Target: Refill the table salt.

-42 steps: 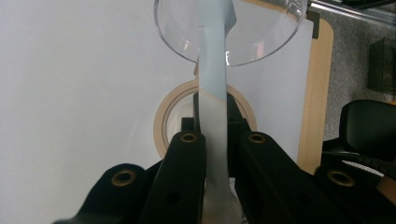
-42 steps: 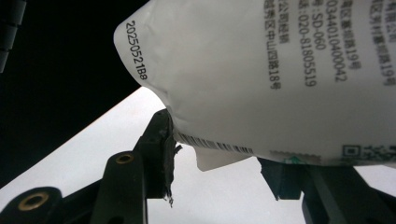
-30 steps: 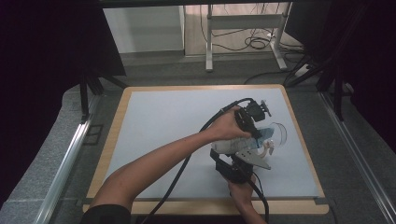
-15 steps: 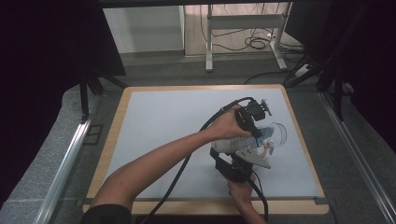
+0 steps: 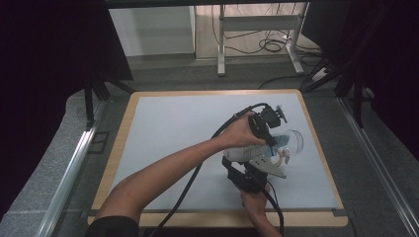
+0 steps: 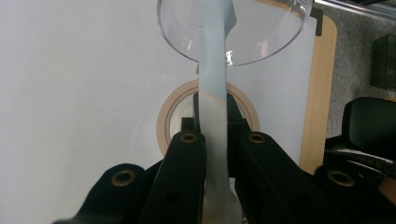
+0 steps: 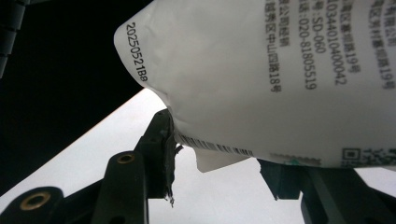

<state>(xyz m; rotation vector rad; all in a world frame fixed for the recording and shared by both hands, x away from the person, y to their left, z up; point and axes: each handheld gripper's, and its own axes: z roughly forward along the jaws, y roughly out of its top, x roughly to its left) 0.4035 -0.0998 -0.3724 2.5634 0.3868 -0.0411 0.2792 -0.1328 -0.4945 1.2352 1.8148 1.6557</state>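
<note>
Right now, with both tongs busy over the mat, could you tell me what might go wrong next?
1. The blue strip pinched in the left tongs looks thin and may slip or tear.
2. The white packet sits between the right tongs; it could drop onto the clear bowl.

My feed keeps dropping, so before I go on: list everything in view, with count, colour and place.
tape strip: one, pale blue, pinched between the left gripper's jaws, running up to the clear bowl.
clear bowl: one, transparent, on the table beyond the tape roll.
tape roll: one, beige ring, flat on the table under the strip.
printed pouch: one, white with black print and a barcode, gripped at its lower edge by the right gripper.
table: one, pale blue-grey top with a wooden rim.
metal frame: one, grey, on the floor behind the table, cables beside it.
left gripper: one, black, shut on the strip.
right gripper: one, black, holding the pouch.
</note>
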